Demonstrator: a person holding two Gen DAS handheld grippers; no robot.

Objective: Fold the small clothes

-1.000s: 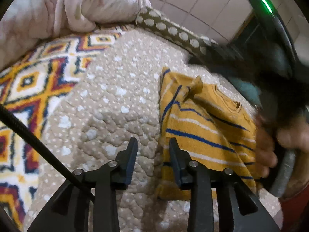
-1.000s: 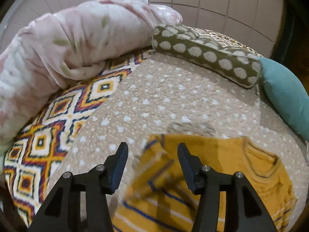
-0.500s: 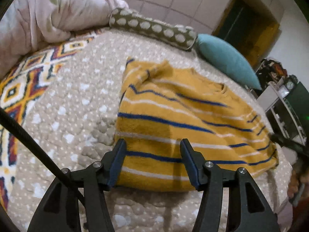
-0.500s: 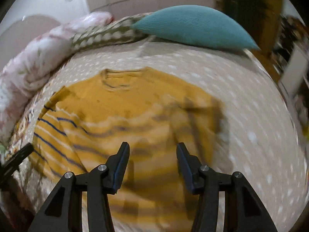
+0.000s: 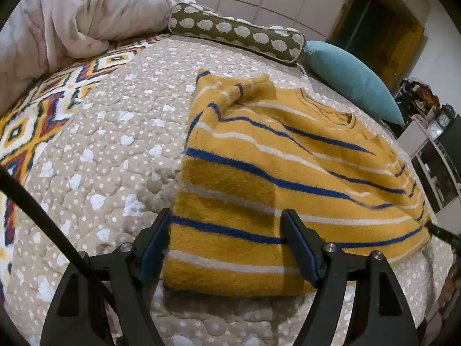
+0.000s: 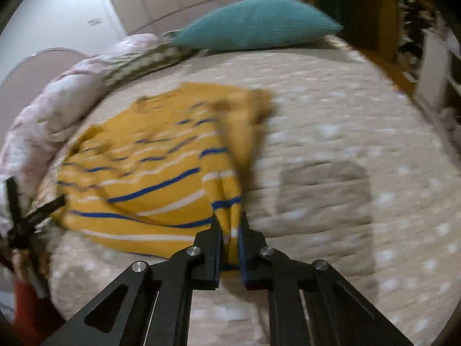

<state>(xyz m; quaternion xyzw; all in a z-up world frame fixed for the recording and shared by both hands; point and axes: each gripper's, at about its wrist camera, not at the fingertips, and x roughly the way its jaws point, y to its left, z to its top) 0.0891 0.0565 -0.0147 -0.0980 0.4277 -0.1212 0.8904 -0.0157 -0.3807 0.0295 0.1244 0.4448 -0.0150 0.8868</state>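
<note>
Bed [image 5: 115, 150]: covered by a beige quilted spread with white dots; a bright diamond-patterned blanket [image 5: 31, 115] lies along its left side in the left wrist view.
Bedding at the far edge: a bundled pink floral duvet [image 5: 72, 14], an olive bolster with white sheep shapes [image 5: 236, 31] and a teal pillow [image 5: 348, 77], set in a row.
Sweater [image 5: 288, 173]: mustard yellow with blue and white stripes, lying on the bed spread, sleeve folded over the body, neckline toward the teal pillow.
Left tool [image 5: 224, 248]: jaws opening, straddling the sweater's near hem corner; the pads stand clear of the fabric.
Right tool [image 6: 230, 230]: jaws clamped on a bunched edge of the sweater's side, fabric pinched between the pads and drawn up into a ridge; this view is blurred.
</note>
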